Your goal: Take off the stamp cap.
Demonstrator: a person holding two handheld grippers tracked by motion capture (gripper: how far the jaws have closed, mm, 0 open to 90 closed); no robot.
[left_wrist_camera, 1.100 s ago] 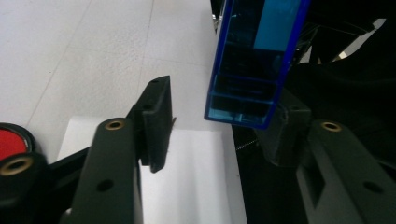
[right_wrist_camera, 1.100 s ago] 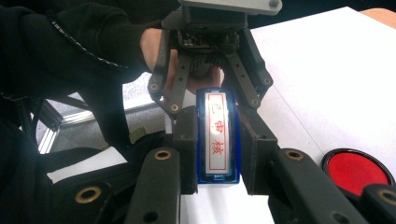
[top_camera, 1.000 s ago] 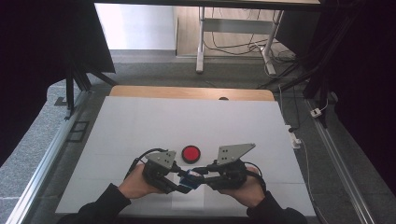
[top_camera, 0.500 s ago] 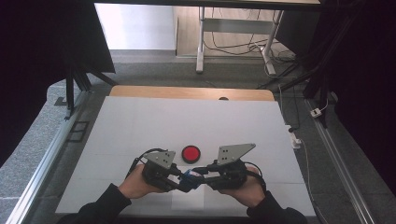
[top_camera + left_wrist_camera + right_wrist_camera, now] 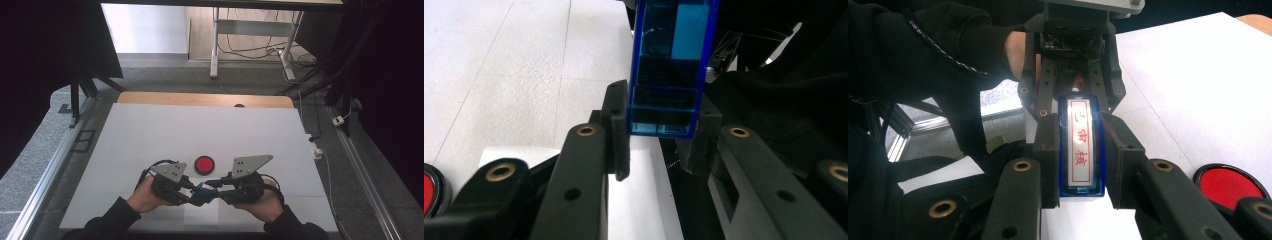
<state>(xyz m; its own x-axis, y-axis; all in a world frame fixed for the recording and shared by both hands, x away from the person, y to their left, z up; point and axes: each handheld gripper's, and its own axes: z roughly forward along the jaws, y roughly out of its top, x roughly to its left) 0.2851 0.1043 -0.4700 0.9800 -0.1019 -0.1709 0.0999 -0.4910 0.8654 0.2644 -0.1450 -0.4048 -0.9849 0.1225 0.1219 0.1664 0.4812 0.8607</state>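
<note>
- In my left hand-held gripper [image 5: 659, 145] view, the nearest thing is a blue clear case [image 5: 669, 70] with its near end pinched between my two pads; the jaws have just been closing onto it. It runs lengthwise away from me, and its far end is cut off by the top edge.
- My right hand-held gripper [image 5: 1080, 165] view shows the case's other face: a white label with red characters inside a red frame (I cannot read them). These jaws are pressed onto the case's sides at this end, and the long axis points straight at the left hand-held gripper beyond.
- From the high view, the case [image 5: 201, 188] is a small blue spot bridging my two hand-held grippers, lying roughly level, left to right, above the near part of the desk [image 5: 150, 135]; its label cannot be made out there.
- Just beyond the case sits a red round disc [image 5: 204, 164] with a dark rim, flat on the white sheet. Both gripper views cut it off at an edge.
- My dark sleeves hide the desk's near edge.
</note>
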